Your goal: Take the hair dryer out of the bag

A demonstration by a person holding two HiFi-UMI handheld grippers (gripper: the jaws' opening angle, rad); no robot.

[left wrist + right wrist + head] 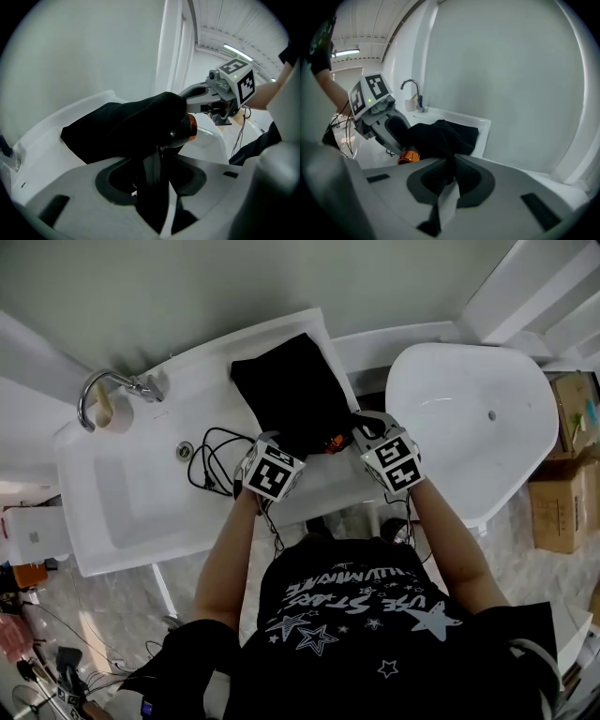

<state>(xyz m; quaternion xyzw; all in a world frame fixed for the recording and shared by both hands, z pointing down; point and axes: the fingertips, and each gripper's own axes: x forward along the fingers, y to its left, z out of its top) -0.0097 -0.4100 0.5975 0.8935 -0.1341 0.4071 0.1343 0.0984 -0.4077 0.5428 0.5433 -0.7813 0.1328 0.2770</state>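
A black cloth bag [295, 390] lies on the white ledge [328, 479] between sink and tub. At its near mouth the hair dryer [332, 441] pokes out, glossy black with an orange ring [191, 127]. My left gripper [269, 442] is at the mouth's left side; in the left gripper view its jaws [157, 161] are shut on the dryer's dark handle. My right gripper [367, 425] is at the mouth's right side, shut on a fold of the bag's cloth [450, 171]. Most of the dryer's body is hidden inside the bag [440, 133].
A white sink [141, 493] with a chrome faucet [101, 390] lies to the left, and the dryer's black cord [211, 463] coils on its rim. A white bathtub [469, 418] is on the right, with cardboard boxes [562, 488] beyond it.
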